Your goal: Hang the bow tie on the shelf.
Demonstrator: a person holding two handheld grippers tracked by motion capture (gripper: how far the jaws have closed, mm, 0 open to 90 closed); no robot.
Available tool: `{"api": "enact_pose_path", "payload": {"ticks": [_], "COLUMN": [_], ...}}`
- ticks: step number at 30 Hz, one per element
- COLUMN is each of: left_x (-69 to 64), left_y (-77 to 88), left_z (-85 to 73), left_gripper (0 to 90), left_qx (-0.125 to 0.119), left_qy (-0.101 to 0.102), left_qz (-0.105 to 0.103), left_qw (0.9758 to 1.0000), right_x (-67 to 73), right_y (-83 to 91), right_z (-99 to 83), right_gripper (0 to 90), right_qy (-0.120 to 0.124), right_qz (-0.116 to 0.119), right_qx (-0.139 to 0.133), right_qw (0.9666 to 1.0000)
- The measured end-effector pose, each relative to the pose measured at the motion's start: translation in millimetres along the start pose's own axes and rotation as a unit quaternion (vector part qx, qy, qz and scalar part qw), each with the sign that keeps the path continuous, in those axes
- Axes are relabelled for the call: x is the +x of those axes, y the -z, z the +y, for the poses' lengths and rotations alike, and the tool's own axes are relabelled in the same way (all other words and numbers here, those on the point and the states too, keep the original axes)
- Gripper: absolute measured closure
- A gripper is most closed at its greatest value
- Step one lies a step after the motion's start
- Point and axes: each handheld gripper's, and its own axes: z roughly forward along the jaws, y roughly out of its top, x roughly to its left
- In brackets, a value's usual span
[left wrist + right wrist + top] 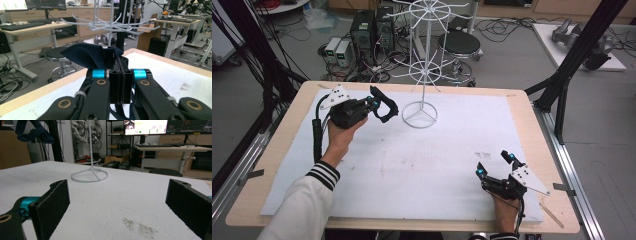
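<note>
Dark cloth, high view: navy fabric piece (384, 108) held off the desk at the tip of the left gripper (374, 106), far left part of the desk, just left of the rack's ring base.
Left gripper, high view: in the person's left hand (343, 135), raised above the white foam mat (427, 165), pointing right toward the white wire rack (421, 65); jaws clenched on the cloth.
Right gripper, high view: right gripper (494, 164) low at the near right of the mat, jaws spread apart, nothing between them.
Rack, high view: upright on its ring base at the far middle of the mat, two tiers of spoke arms on one thin post.
Desk, high view: pale wooden desk (532, 130) showing around the mat's edges.
Left gripper view, jaws: pressed flat together in the middle, the dark cloth (91, 56) pinched between them and bunching out above and to the left.
Left gripper view, rack: spoke arms (110, 25) spread beyond and above the cloth, apart from it.
Right gripper view, jaws: released, standing wide at either side with bare mat (120, 202) between.
Right gripper view, rack: ring base (89, 175) and post ahead on the mat.
Right gripper view, cloth: navy fabric (32, 131) hanging at the upper left, well above the mat.
</note>
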Motion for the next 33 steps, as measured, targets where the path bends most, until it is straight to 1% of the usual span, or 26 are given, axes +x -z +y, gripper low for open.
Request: {"api": "enact_pose_path", "payload": {"ticks": [8, 9, 13, 15, 17, 18, 25, 27, 31, 33], "left_x": [-7.2, -8.2, -12.8, -15.7, -18.2, -19.5, -26.2, -28.3, -34.9, -38.4], "left_y": [-5.6, -6.6, -9.4, -11.2, -12.6, -13.4, -18.6, -19.9, -22.6, -24.2], "left_z": [16.1, 18.3, 25.8, 29.4, 31.7, 32.5, 36.2, 37.6, 41.8, 44.4], "left_gripper": [88.3, 88.3, 88.3, 88.3, 88.3, 88.3, 88.3, 88.3, 88.3, 88.3], "left_qx": [-0.003, -0.007, -0.010, -0.011, -0.012, -0.012, -0.007, -0.010, -0.012, -0.014], "left_qy": [-0.012, -0.012, -0.018, -0.022, -0.024, -0.024, -0.031, -0.027, -0.032, -0.035], "left_qz": [-0.008, -0.009, -0.013, -0.018, -0.023, -0.025, -0.035, -0.043, -0.056, -0.063], "left_qw": [0.9999, 0.9999, 0.9997, 0.9995, 0.9994, 0.9993, 0.9989, 0.9987, 0.9978, 0.9973], "right_x": [-0.4, 0.0, 0.0, 0.0, -0.5, -0.1, -0.6, -0.5, -0.2, -0.5], "right_y": [-0.2, 0.0, 0.0, 0.1, -0.1, 0.1, 0.1, 0.1, 0.4, 0.1], "right_z": [0.1, 0.0, 0.1, 0.0, 0.1, 0.0, 0.0, 0.0, 0.0, 0.0], "right_gripper": [4.4, 4.4, 4.4, 4.4, 4.4, 4.4, 4.4, 4.4, 4.4, 4.4], "right_qy": [0.002, -0.001, 0.000, -0.001, 0.002, 0.000, 0.000, 0.000, -0.003, -0.001], "right_qz": [-0.001, 0.000, 0.000, 0.000, 0.000, 0.000, 0.001, 0.001, 0.000, 0.001], "right_qx": [-0.002, 0.000, 0.000, 0.000, -0.002, 0.000, -0.001, -0.001, 0.000, -0.001], "right_qw": [1.0000, 1.0000, 1.0000, 1.0000, 1.0000, 1.0000, 1.0000, 1.0000, 1.0000, 1.0000]}}
